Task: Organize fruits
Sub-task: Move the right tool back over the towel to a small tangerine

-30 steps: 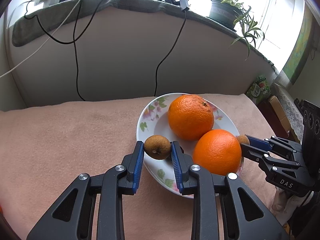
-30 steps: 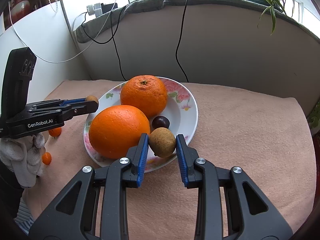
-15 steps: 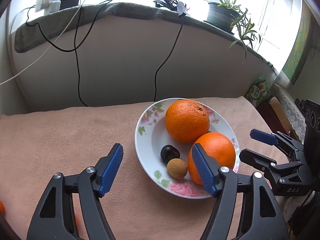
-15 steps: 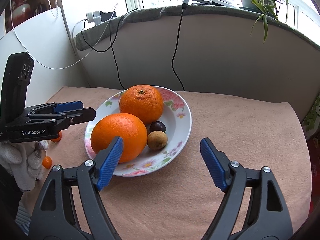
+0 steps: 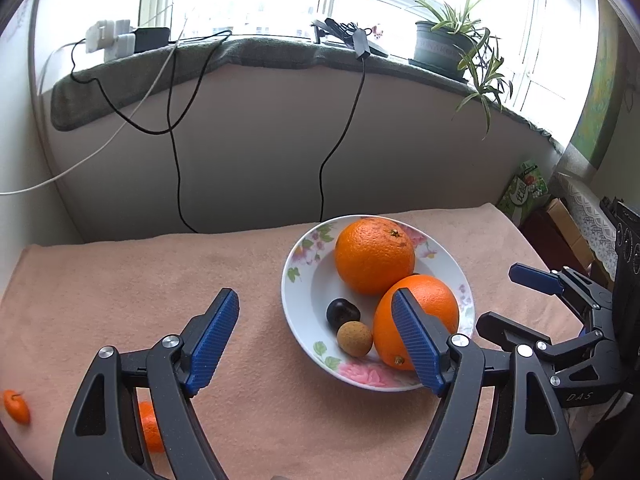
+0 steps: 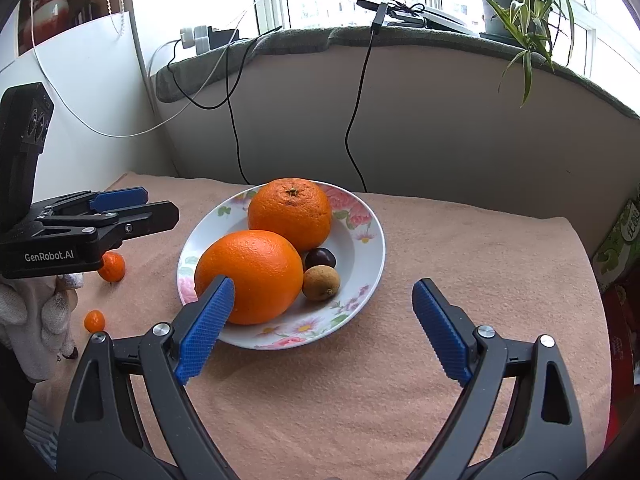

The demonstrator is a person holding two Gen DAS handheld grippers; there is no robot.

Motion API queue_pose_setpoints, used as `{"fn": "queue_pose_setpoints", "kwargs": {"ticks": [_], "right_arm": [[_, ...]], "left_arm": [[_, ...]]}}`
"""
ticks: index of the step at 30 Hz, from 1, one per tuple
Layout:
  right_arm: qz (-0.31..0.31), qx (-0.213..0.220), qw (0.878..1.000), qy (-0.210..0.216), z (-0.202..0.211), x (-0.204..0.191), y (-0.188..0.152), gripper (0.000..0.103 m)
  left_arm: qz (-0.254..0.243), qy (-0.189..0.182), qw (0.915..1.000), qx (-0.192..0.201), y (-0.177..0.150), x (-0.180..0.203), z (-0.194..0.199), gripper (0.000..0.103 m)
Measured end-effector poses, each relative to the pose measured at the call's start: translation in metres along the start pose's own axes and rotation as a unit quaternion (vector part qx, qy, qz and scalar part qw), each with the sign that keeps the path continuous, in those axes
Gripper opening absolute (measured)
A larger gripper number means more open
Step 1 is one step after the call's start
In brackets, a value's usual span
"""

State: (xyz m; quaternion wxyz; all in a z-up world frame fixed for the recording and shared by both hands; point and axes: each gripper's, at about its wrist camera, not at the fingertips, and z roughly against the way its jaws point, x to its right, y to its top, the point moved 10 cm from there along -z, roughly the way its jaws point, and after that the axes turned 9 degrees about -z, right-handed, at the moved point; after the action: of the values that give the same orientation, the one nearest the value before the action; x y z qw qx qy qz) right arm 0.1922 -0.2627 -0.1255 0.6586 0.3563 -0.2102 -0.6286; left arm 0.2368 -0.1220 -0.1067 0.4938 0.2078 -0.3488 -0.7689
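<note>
A flowered plate (image 5: 298,300) (image 6: 372,240) on the pink cloth holds two big oranges (image 5: 374,254) (image 6: 248,276). A small brown fruit (image 5: 354,338) and a dark round fruit (image 5: 343,312) lie at the plate's left side. In the right wrist view a brown fruit (image 6: 321,283) and a dark one (image 6: 320,258) lie right of the oranges. Two small oranges (image 6: 112,266) (image 5: 16,406) rest on the cloth left of the plate. My left gripper (image 5: 315,296) (image 6: 160,202) and right gripper (image 6: 323,284) (image 5: 502,296) flank the plate, jaws opening, nothing between the pads.
A grey wall rises behind the table, with black and white cables (image 5: 176,168) hanging from the sill. A potted plant (image 5: 444,46) stands on the sill. A green package (image 5: 524,192) sits past the table's right edge. A white-gloved hand (image 6: 32,320) holds the left gripper.
Both grippers were shut on small brown fruits over the plate. They have let go and opened wide, the fruits now lie on the plate, and both grippers have drawn back.
</note>
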Motion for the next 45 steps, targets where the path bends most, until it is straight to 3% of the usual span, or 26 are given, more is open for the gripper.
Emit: {"fn": "queue_pose_setpoints", "kwargs": {"ticks": [23, 45], "right_arm": [[0.026, -0.011, 0.999, 0.021, 0.017, -0.043, -0.016, 0.093], [0.092, -0.038, 0.991, 0.091, 0.015, -0.13, -0.043, 0.093]], "left_arm": [[0.004, 0.027, 0.9988, 0.041, -0.013, -0.012, 0.061, 0.079], [0.094, 0.09, 0.9913, 0.02, -0.091, -0.104, 0.107, 0.079]]}}
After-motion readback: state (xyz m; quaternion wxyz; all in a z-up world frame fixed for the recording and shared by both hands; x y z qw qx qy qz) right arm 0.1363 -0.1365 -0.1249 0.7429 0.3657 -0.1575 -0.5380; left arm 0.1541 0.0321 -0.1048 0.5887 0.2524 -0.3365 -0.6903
